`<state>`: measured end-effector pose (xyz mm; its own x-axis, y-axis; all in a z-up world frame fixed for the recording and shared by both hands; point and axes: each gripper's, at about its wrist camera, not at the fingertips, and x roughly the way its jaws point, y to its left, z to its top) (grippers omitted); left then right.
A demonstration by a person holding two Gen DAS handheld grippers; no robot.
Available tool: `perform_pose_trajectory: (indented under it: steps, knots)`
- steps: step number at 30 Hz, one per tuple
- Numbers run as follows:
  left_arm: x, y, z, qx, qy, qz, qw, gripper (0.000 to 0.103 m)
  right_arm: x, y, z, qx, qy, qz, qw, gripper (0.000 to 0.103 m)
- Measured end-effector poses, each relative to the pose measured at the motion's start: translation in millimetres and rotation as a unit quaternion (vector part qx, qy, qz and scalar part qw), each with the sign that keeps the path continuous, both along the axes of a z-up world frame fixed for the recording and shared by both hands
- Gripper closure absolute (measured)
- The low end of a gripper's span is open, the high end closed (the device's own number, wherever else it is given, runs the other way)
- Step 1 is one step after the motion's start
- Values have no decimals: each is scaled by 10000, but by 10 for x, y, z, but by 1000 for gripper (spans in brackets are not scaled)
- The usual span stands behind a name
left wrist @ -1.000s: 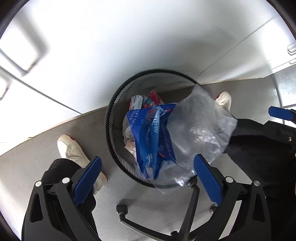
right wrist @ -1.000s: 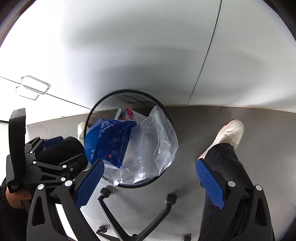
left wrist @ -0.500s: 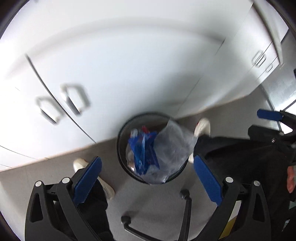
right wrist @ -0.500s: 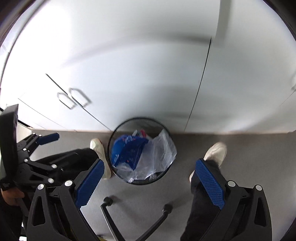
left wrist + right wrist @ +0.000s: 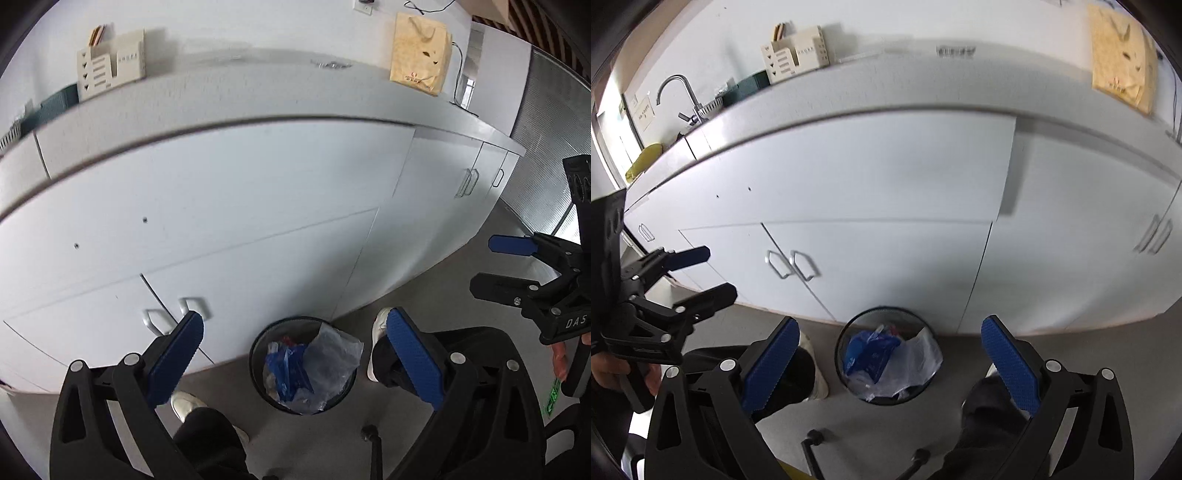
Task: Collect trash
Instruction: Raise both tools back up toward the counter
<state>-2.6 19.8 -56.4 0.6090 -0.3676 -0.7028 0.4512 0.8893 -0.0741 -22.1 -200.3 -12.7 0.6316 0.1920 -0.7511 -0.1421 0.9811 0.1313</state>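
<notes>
Both grippers, left (image 5: pixel 291 363) and right (image 5: pixel 888 363), had fingers spread, empty; clear plastic bag (image 5: pixel 332 356) in mesh wastebasket (image 5: pixel 258 354) looked light, limp, slippery; pinch its loose rim.

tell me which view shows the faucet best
The right wrist view: the faucet stands in full at the counter's left end. The left wrist view does not show it; its frame cuts off the counter's left end.

A round black wire-mesh waste bin (image 5: pixel 303 363) (image 5: pixel 888 355) stands upright on the grey floor, close to the white cabinet base. Inside it lie a crumpled blue plastic wrapper (image 5: pixel 286 371) (image 5: pixel 868 350) and a crumpled clear plastic bag (image 5: pixel 332 354) (image 5: pixel 916 363) which rises above the rim.
</notes>
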Motion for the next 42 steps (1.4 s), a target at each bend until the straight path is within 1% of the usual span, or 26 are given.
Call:
perform_pose_trajectory:
  steps: [1,5,8,12,15,17,22,27,30,32,35,39,42]
  knots:
    - [-40,-6,124,39,-191,24,9998,4,-25,3,70,8,-82,4,10000,3]
    - [-113,20,585,42,-646,-36,9979,4,-108,-51,427,114,-539,-40,9985,3]
    - [-27,28,891,-5,-815,-100,9966,4,-104,-130,720,189,-864,-73,9961,3]
    - [238,72,1294,-107,-998,-74,9949,4,28,-248,1063,208,-1184,-110,9927,3]
    - [528,116,1525,-52,-1168,8,9931,4,236,-323,1208,192,-1253,-66,9919,3]
    - [758,113,1632,51,-1258,50,9920,4,406,-361,1273,148,-1271,-50,9918,3]
    - [1369,82,1781,250,-1377,27,9902,4,926,-482,1363,282,-1184,-6,9926,3]
    - [2019,37,1747,510,-1303,-24,9902,4,1539,-474,1442,7,-1118,31,9937,3]
    - [2402,-3,1715,719,-1227,-50,9898,4,1946,-471,1452,-159,-861,-46,9962,3]
    - [2657,-3,1729,697,-1106,-102,9914,4,2214,-479,1435,-178,-639,-55,9978,3]
    - [3021,45,1763,644,-978,-13,9931,4,2519,-504,1414,-241,-471,-103,9985,3]
    - [3466,77,1770,688,-875,24,9938,4,2856,-550,1365,-153,-268,-158,9994,3]
    - [3770,20,1716,856,-821,-51,9929,4,3068,-605,1308,-24,-139,-158,9998,3]
